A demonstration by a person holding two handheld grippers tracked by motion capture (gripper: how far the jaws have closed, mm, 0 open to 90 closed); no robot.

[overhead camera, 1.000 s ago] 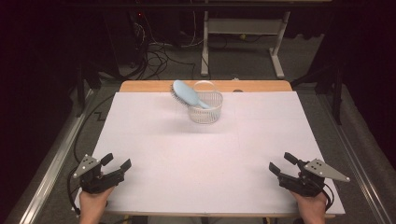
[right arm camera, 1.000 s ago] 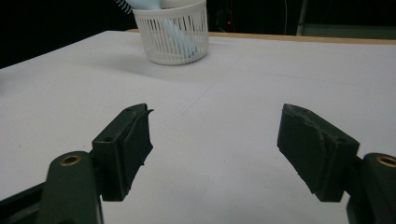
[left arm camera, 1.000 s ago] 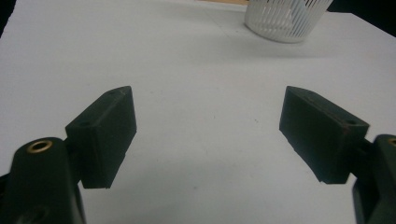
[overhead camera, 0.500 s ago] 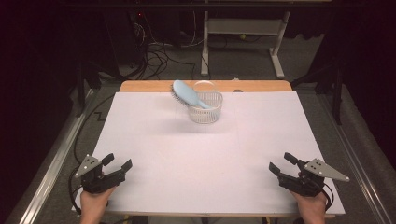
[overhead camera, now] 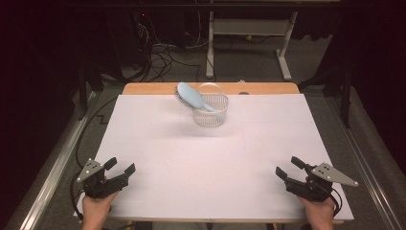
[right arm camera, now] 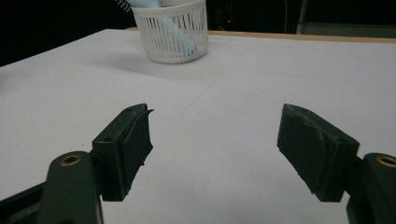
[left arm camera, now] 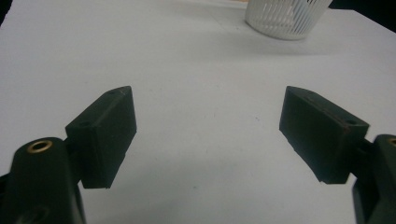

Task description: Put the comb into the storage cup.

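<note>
A white slotted basket [overhead camera: 210, 110] stands upright toward the far edge of the tabletop [overhead camera: 201, 167], a little left of its middle, with a light blue hairbrush [overhead camera: 191, 97] propped in it: the handle goes down inside the basket and the bristled head leans out over the basket's far left rim. The basket sits on the white sheet that covers most of the tabletop, just short of the bare wooden strip along the far edge. The left gripper [overhead camera: 118, 168] is held at the near left corner, close to the near edge and the left edge, its jaws spread wide with nothing between them. The right gripper [overhead camera: 288, 168] is held at the near right corner, likewise close to the near edge, its jaws also spread wide and empty. Both grippers are well apart from the basket and from each other, and the wide stretch of white sheet between them and the basket lies bare. In the left gripper view the basket [left arm camera: 285, 17] stands far ahead, to the upper right; in the right gripper view the basket [right arm camera: 171, 31] stands far ahead, to the upper left, with the hairbrush [right arm camera: 175, 33] showing through its slots.
</note>
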